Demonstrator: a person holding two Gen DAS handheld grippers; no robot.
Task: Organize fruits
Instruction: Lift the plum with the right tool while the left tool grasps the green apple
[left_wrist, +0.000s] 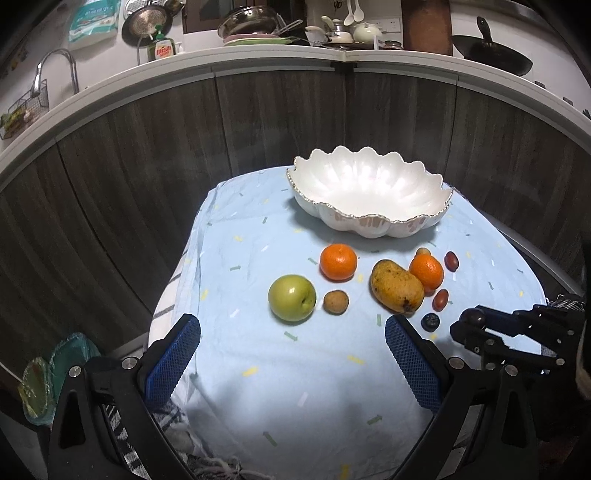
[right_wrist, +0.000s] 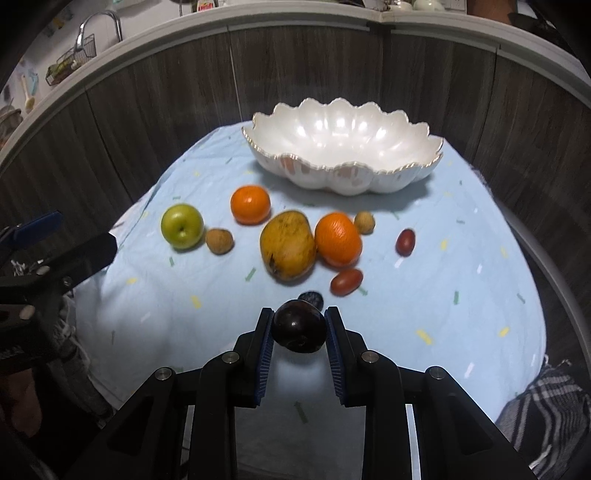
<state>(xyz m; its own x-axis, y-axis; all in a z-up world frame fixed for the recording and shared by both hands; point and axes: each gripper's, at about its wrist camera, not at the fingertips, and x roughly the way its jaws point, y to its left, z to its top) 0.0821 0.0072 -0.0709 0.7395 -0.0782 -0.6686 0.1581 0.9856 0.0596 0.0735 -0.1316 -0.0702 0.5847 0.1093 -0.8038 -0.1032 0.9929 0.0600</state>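
Observation:
A white scalloped bowl (left_wrist: 369, 192) (right_wrist: 343, 151) stands empty at the far side of the blue cloth. In front of it lie a green apple (left_wrist: 291, 297) (right_wrist: 182, 225), two oranges (left_wrist: 338, 261) (right_wrist: 338, 239), a mango (left_wrist: 397, 291) (right_wrist: 288, 243), small brown fruits (left_wrist: 335, 301), red oval fruits (right_wrist: 346, 281) and a dark berry (left_wrist: 430, 322). My right gripper (right_wrist: 299, 326) is shut on a dark plum (right_wrist: 299, 326), held above the cloth near the front; it also shows in the left wrist view (left_wrist: 472, 318). My left gripper (left_wrist: 291, 336) is open and empty, just in front of the apple.
The blue cloth (left_wrist: 295, 369) covers a small table in front of dark wood cabinet panels (left_wrist: 147, 166). A counter above holds a sink tap (left_wrist: 55, 70), dish soap, pots and a wok (left_wrist: 491, 51). A checked towel (right_wrist: 546, 417) hangs at the right edge.

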